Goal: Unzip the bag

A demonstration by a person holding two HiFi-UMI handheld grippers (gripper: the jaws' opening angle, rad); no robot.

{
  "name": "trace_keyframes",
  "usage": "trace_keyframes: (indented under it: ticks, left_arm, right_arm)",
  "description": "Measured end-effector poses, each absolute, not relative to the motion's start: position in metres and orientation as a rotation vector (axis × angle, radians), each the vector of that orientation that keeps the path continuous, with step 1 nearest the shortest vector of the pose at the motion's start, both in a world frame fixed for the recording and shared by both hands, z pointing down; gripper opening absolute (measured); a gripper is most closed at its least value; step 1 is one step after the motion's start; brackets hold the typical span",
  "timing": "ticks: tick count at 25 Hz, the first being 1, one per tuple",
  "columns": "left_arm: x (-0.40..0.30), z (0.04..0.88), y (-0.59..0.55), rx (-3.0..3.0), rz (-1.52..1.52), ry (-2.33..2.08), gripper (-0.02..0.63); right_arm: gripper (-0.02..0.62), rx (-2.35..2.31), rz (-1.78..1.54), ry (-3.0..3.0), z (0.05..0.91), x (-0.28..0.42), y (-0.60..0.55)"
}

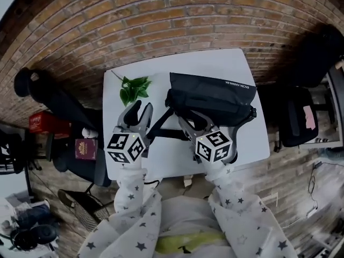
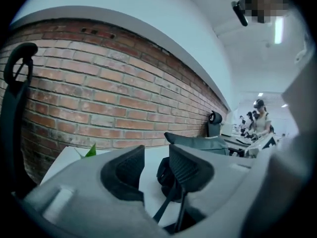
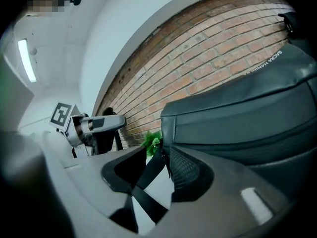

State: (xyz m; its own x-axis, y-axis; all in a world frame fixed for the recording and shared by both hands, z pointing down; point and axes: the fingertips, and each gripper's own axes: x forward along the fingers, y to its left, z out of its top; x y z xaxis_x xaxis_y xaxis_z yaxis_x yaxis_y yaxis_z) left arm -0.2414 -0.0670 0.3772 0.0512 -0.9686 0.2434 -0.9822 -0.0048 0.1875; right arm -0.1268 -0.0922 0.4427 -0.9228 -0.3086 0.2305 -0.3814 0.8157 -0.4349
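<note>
You are holding both sets of fingers [image 2: 126, 170] spread, gripping nothing. The bag [image 1: 215, 98] is lying at the bench's [image 1: 252, 138] far right, its long axis running roughly nine to three o'clock. Its left end is sitting at twelve o'clock just beyond your right gripper [image 1: 189, 120], whose fingers are straddling the strap [image 1: 158, 123] beside what looks like a zip pull [image 3: 166, 163]. Your left gripper [image 1: 141, 109] is farther off, with the bag at two o'clock. Leaves [image 1: 133, 89] are lying at eleven, and a brick wall [image 1: 161, 26] is standing behind.

Bright, even indoor light from a ceiling strip light [image 3: 27, 58]. The white worktop [image 1: 226, 69] glares mildly. Strong fisheye bending, with dark vignetted corners. The nearest foreground is soft and the brick wall [image 2: 99, 98] sharp.
</note>
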Motion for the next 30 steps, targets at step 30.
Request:
trace_keyframes:
  ticks: [30]
  left_arm:
    - [-0.197, 0.402, -0.168, 2.49, -0.125, -1.233, 0.192]
  right_arm:
    - [0.084, 1.01, 0.502, -2.695, 0.493, -0.163, -0.104]
